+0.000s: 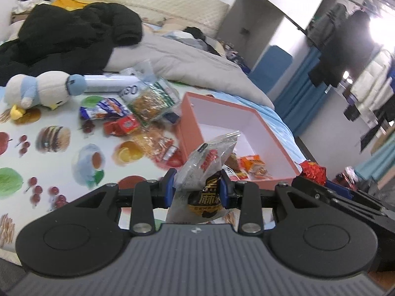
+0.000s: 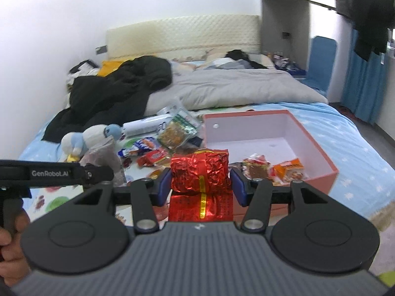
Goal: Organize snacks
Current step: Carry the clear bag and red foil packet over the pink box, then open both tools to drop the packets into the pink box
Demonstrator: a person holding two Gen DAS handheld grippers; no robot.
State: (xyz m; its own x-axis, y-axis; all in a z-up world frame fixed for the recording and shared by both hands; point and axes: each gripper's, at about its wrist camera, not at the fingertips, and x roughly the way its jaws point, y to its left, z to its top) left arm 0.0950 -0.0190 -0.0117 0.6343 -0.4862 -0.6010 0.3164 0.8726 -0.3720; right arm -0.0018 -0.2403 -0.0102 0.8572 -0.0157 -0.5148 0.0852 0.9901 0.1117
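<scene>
Now both grippers carry snacks toward the pink box (image 2: 318,153): the left gripper (image 1: 197,185) pinches a clear packet (image 1: 207,167), the right gripper (image 2: 201,185) clamps a red foil pack (image 2: 200,170). Next, I think, each must release inside the box.

"GenRobot.AI" stands on the left gripper's black strap (image 2: 50,173) (snack wrapper lettering is too blurred to read).

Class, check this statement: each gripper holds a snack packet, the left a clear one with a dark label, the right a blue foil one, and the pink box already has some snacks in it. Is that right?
Not quite. The right gripper holds a red foil packet, not a blue one, as the right wrist view shows. The rest stands: the left gripper holds the clear dark-labelled packet, and the pink box already holds some snacks.
</scene>
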